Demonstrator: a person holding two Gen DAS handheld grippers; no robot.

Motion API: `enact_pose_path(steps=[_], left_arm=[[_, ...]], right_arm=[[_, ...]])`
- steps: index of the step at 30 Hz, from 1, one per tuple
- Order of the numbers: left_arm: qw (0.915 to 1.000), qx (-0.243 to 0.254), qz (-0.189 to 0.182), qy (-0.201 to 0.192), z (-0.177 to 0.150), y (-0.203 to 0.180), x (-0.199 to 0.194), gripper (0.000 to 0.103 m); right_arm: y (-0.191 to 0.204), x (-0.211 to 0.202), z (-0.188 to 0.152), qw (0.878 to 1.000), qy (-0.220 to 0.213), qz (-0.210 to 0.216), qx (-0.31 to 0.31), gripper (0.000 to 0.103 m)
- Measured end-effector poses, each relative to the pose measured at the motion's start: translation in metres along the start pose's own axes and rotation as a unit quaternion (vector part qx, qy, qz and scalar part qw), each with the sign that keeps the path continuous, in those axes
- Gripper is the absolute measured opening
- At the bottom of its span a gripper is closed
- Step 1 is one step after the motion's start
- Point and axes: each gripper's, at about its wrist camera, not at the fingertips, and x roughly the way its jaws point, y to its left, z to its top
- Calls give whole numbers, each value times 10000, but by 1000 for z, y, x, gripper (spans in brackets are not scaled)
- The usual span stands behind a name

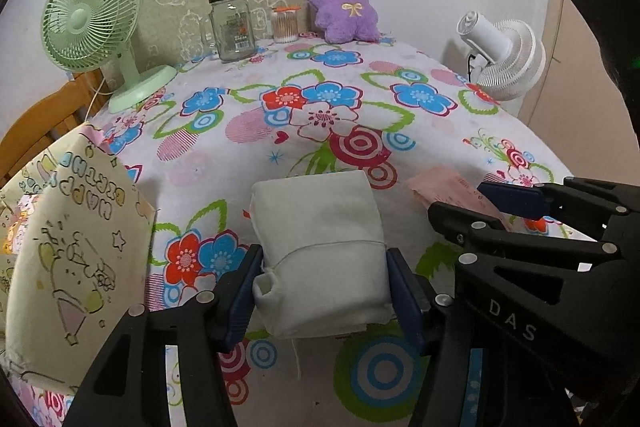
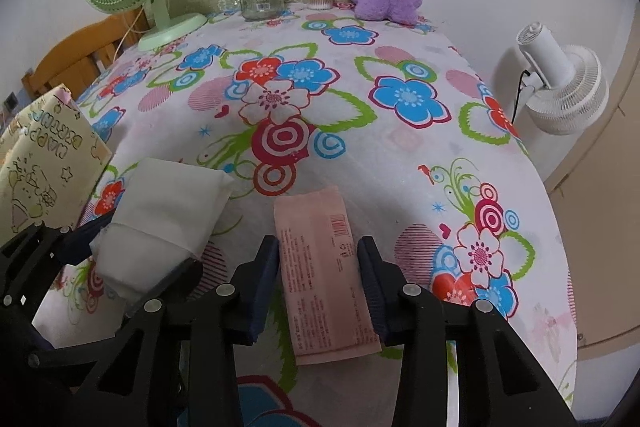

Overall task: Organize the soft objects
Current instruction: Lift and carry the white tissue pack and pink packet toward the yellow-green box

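Observation:
A white folded soft pack [image 1: 320, 251] lies on the flowered tablecloth near the front edge. My left gripper [image 1: 324, 291] has its blue pads against both sides of the pack's near end. The pack also shows in the right wrist view [image 2: 160, 223]. A flat pink packet [image 2: 324, 275] lies to the pack's right. My right gripper [image 2: 320, 283] is open, with a finger on each side of the pink packet, not touching it. In the left wrist view the right gripper [image 1: 516, 207] shows at the right, over the pink packet [image 1: 448, 191].
A cream gift bag [image 1: 76, 247] stands at the table's left edge. At the back are a green fan [image 1: 96, 23], a glass jar [image 1: 232, 27], a cotton swab tub [image 1: 285, 25] and a purple plush [image 1: 344, 5]. A white fan [image 1: 504, 55] stands beyond the right edge.

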Motion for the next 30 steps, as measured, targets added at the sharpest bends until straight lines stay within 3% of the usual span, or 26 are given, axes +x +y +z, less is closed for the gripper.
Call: enact_pose_path(steps=[30], left_arm=[[9962, -25, 92, -870, 9, 8, -89, 60]], right_arm=[[22, -101, 0, 9957, -890, -123, 239, 43]])
